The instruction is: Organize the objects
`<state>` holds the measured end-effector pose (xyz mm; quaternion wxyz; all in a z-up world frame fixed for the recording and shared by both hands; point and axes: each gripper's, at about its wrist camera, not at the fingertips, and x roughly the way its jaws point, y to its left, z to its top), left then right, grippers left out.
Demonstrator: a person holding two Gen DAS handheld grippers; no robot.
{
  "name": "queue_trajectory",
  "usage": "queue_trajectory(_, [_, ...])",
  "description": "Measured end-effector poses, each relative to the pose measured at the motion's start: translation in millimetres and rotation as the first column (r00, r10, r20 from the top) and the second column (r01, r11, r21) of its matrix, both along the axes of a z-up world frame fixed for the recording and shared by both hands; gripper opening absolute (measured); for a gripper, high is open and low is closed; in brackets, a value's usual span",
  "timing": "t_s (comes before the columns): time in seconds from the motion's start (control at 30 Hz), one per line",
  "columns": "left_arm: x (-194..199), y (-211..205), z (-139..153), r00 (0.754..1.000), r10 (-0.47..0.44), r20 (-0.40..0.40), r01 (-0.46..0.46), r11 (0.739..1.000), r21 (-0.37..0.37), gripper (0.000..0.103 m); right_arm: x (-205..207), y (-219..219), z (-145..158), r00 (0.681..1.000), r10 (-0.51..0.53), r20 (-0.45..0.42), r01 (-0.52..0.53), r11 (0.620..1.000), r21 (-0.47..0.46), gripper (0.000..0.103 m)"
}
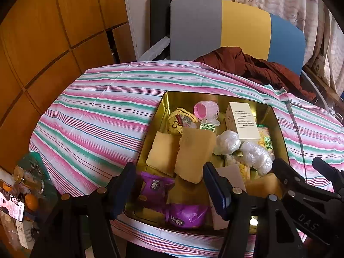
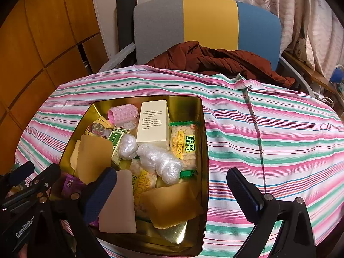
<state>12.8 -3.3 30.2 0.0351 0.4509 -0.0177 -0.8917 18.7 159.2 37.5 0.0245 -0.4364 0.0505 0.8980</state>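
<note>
Left wrist view shows both grippers, left (image 1: 169,185) and right (image 2: 172,191), spread empty over the crowded gold tin (image 1: 150,129) (possibly full), so grabbing may snag neighbouring packets.

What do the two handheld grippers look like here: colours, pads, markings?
Both the left gripper and the right gripper are black plastic frames with round silver bolts. Their jaws carry dark blue ribbed pads. White "GenRobot" lettering marks the left gripper's body in the right wrist view. No cables or sleeves show.
</note>
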Motion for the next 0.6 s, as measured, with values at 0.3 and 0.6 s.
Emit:
queue_trajectory(0.3, [0.4, 1.9, 1.2, 1.000, -0.001, -0.007, 0.001, 1.000, -0.001, 0.065, -0.4, 1.1, 0.1, 1.000, -0.003, -0.002, 0.003, 1.000, 0.003, 0.103])
queue_trajectory(0.6, [1.8, 3.1, 0.9, 1.000, -0.001, -0.009, 0.001, 1.000, 0.012, 0.064, -1.3, 0.5, -0.2, 1.000, -0.002, 0.000, 0.002, 1.000, 0.005, 0.103])
